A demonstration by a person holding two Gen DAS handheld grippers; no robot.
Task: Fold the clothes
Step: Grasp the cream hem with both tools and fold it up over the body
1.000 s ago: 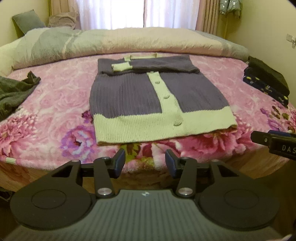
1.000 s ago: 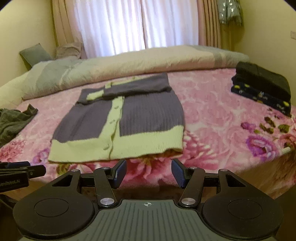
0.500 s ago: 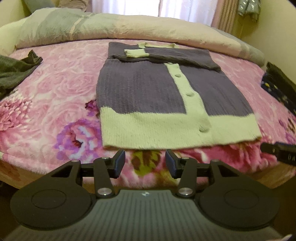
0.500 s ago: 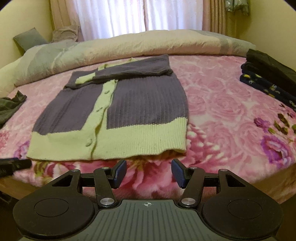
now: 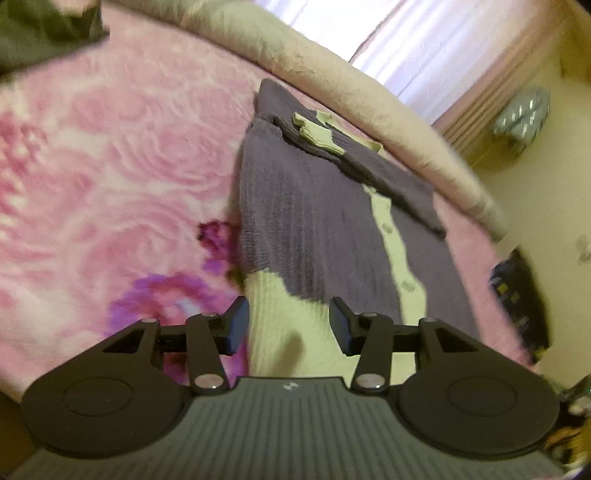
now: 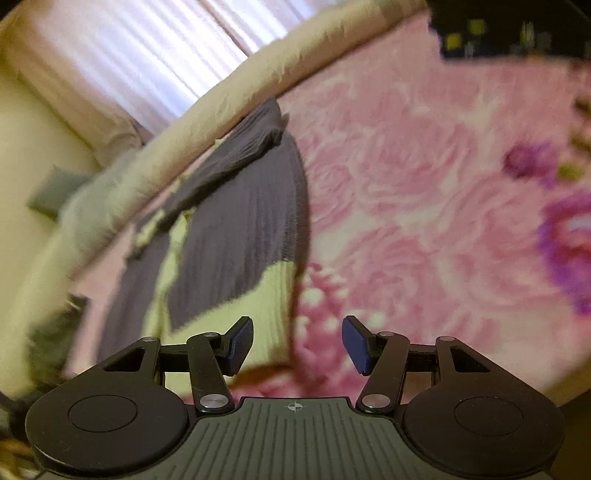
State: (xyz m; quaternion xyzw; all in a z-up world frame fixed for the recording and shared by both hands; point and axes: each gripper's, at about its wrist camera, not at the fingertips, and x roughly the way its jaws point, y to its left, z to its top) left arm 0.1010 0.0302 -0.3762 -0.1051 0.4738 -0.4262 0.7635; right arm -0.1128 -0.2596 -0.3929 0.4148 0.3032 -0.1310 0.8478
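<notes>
A purple knit cardigan [image 5: 314, 221] with a pale green hem, button band and cuffs lies flat on the pink floral blanket [image 5: 110, 166], its sleeves folded across the chest. My left gripper [image 5: 288, 326] is open, hovering just over the hem's near left corner. The same cardigan [image 6: 236, 229] appears in the right wrist view, where my right gripper [image 6: 297, 345] is open over the hem's near right corner and the blanket [image 6: 424, 184] beside it. Nothing sits between either pair of fingers. Both views are tilted and blurred.
A rolled beige and grey duvet [image 5: 351, 92] runs along the far side of the bed, before curtained windows. A dark green garment [image 5: 44, 29] lies at the far left. A stack of dark folded clothes [image 6: 509, 26] sits at the right side of the bed.
Both grippers have dropped forward to the cardigan's hem corners, left to the left corner and right to the right one, each view rolling sideways. Their fingers stay open.
</notes>
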